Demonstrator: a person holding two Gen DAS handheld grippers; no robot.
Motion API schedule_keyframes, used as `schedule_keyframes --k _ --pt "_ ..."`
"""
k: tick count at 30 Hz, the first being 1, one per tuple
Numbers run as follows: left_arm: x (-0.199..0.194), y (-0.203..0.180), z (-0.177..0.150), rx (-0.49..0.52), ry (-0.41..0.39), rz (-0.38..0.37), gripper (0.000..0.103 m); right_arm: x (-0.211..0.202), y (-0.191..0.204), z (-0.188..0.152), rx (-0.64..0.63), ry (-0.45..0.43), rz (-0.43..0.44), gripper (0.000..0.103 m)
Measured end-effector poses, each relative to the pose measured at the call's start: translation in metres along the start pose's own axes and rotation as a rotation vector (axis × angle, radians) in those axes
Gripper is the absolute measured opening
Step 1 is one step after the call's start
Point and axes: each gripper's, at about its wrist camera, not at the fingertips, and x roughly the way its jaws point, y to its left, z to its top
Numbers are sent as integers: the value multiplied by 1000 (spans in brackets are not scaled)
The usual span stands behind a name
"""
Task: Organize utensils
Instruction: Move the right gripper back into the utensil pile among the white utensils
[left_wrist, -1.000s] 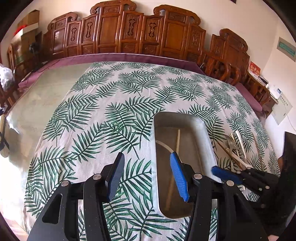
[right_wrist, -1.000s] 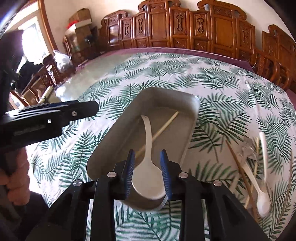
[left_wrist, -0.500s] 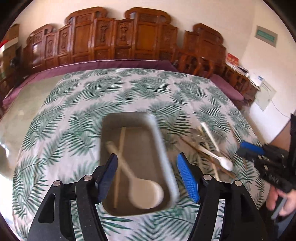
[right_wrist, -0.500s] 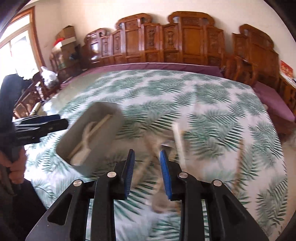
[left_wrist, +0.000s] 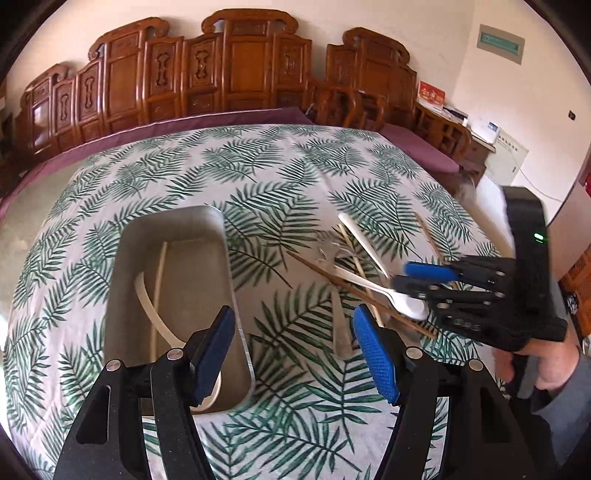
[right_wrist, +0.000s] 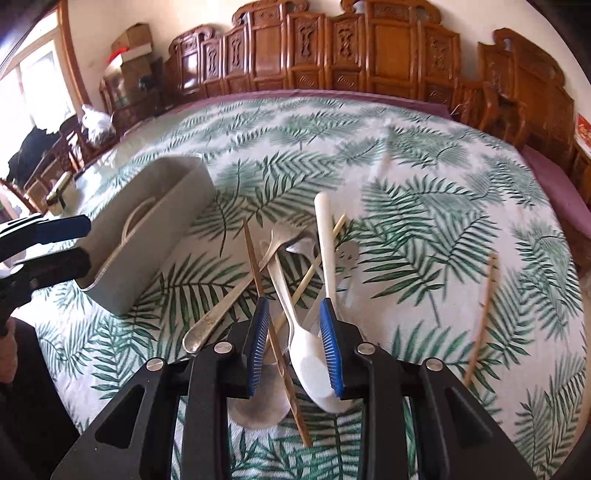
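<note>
**Over the utensil pile: right claw lowers for its next pick**

Across a round bench (left_wrist: 258, 177) draped in a white cloth printed with green palm fronds, two sets of things lie apart. A long grey rectangular plastic tray (left_wrist: 173, 236) sits on the left side of both views, already holding a white plastic spoon (left_wrist: 147, 306) and a pale bamboo chopstick (left_wrist: 159, 280), so it appears to be where sorted pieces go. Beside it, on bare cloth, a loose heap waits: a long-handled metal spoon (right_wrist: 221, 306), a dark brown chopstick (right_wrist: 255, 258), a white plastic soup spoon (right_wrist: 321, 350), another pale chopstick and what looks like a fork. One more chopstick (right_wrist: 484, 306) lies well apart at the right.

The right claw (right_wrist: 293, 343), jaws partly spread and pinching nothing, hangs directly over the white soup spoon's bowl, likely lining up a grasp. The left claw (left_wrist: 295, 350) has just been opening; it stands wide and empty above the tray's near corner.
</note>
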Motion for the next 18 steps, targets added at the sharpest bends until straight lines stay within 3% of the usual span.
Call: schedule_keyframes --k 8,18 --pt "9 -9 -9 29 28 -9 64 27 3 3 -70 79 -28 28" --pt "12 -13 -9 39 39 -4 64 27 9 1 -154 138 -60 24"
